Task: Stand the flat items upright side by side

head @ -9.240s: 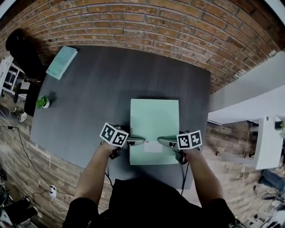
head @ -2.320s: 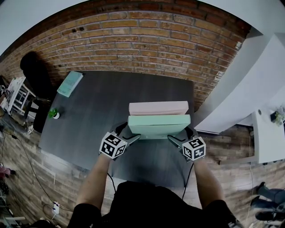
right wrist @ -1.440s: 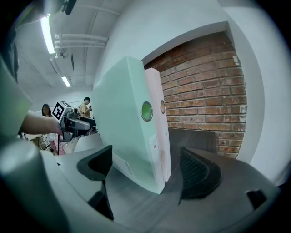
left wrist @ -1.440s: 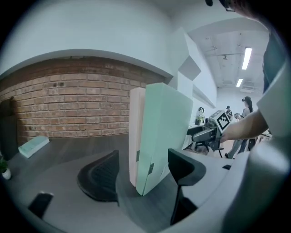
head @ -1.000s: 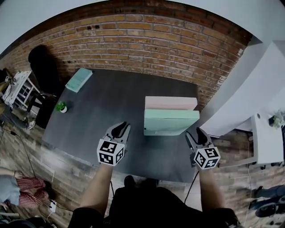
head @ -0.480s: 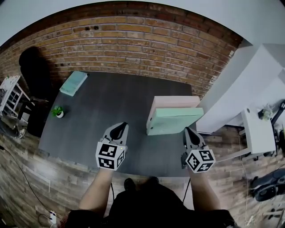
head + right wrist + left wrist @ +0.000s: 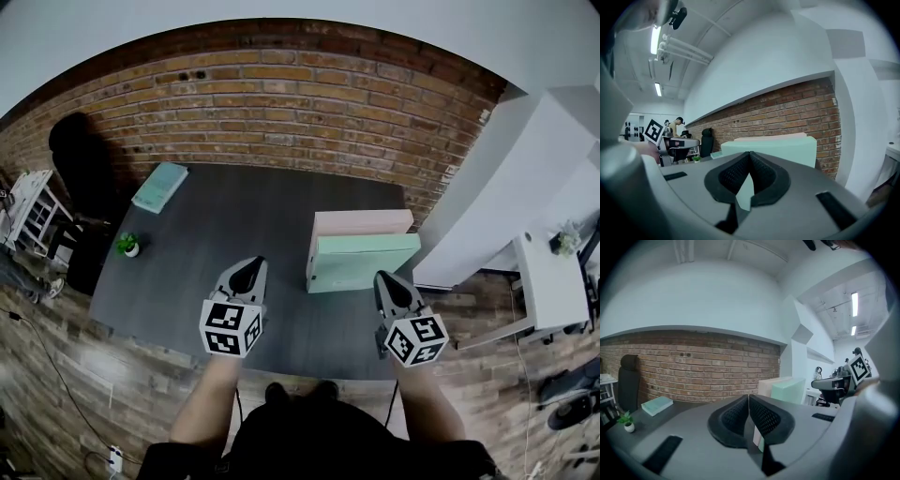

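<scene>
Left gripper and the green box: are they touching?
Apart. The head view shows bare dark tabletop between the left gripper and the green box. Its jaws are shut, empty.

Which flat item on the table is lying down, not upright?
The teal one, alone at far left; the pink one and the mint one stand upright side by side.

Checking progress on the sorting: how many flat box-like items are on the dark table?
3. A green one and a pink one stand upright together at the table's right; a teal one lies flat at the far left corner.
</scene>
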### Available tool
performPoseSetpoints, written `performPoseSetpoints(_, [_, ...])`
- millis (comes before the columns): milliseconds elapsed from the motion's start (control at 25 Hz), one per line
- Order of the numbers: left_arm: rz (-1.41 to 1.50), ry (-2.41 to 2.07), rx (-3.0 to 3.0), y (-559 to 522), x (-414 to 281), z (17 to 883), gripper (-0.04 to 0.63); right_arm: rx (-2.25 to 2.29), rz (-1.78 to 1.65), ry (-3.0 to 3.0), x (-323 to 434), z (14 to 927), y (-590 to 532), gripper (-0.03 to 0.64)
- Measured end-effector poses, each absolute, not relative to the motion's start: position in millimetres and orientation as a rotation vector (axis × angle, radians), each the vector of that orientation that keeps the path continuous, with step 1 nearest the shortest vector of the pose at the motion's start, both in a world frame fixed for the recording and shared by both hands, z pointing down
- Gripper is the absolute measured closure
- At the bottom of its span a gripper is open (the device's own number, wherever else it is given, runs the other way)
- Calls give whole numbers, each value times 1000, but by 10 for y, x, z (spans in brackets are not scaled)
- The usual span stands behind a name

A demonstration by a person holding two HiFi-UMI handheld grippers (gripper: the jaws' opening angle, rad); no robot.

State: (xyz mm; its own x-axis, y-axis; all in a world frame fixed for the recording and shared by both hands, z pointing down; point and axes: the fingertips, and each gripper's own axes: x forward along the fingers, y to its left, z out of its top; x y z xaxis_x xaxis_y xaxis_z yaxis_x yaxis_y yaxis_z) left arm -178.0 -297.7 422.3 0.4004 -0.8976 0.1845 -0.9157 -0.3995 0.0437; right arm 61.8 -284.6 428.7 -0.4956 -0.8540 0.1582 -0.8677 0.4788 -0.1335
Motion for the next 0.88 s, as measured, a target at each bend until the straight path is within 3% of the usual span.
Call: performPoseSetpoints(880, [209,-1695,2508,-3033,-1727,4130,572,1476,224,-2672,706,4197,-2927,601])
